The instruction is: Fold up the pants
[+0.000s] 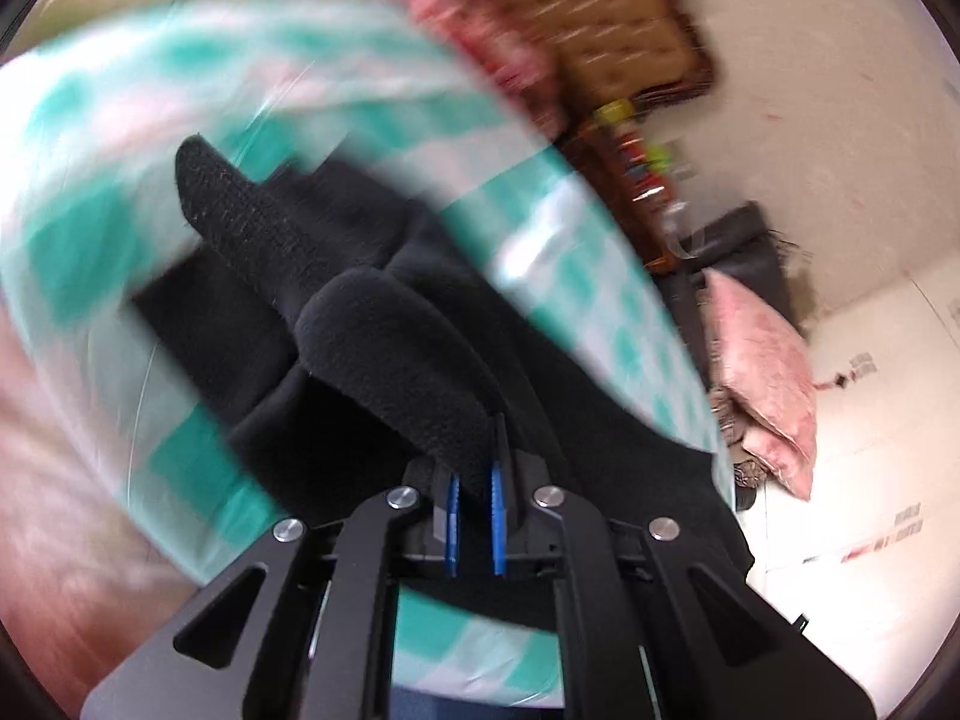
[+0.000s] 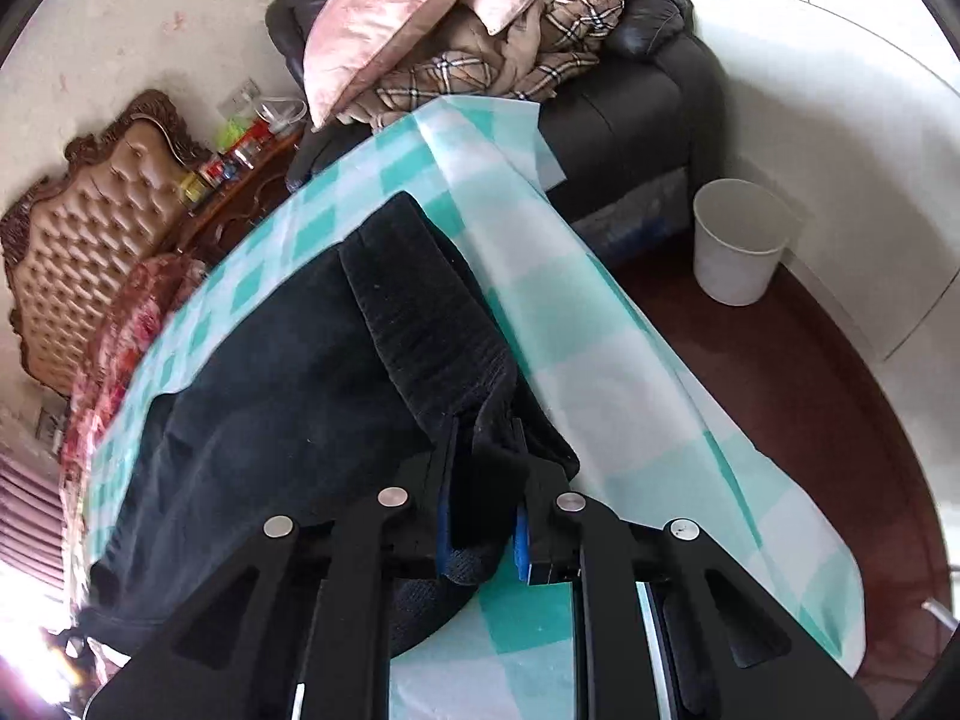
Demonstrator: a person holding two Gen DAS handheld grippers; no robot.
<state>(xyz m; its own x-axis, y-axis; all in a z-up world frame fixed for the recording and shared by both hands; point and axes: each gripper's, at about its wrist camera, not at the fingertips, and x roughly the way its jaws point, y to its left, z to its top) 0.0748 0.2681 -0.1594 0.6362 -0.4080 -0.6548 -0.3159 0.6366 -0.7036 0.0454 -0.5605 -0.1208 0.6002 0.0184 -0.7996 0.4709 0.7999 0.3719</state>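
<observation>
A: Left wrist view first. Where are the pants?

B: The black pants (image 1: 360, 324) lie on the green-checked tablecloth (image 1: 576, 276), and a thick fold of them runs straight into the left gripper (image 1: 474, 498). Its two blue pads (image 1: 497, 498) are pinched together on that fold.

A: Anything hard to read?

B: The cloth and the upper background are smeared by blur; one pink pillow (image 1: 762, 372) at the right is clear.

A: And the right wrist view?

B: One pair of pants (image 2: 270, 384) again, spread across the tablecloth (image 2: 600, 324). The ribbed waistband (image 2: 420, 324) leads down into the right gripper (image 2: 483, 516), clamped tight on it.

A: What else?

B: One white bin (image 2: 741, 240) on the floor, two pink pillows (image 2: 384, 18) stacked with a plaid blanket (image 2: 540, 42) on a dark sofa (image 2: 630, 120). The pants' far end is cut off at the lower left.
</observation>
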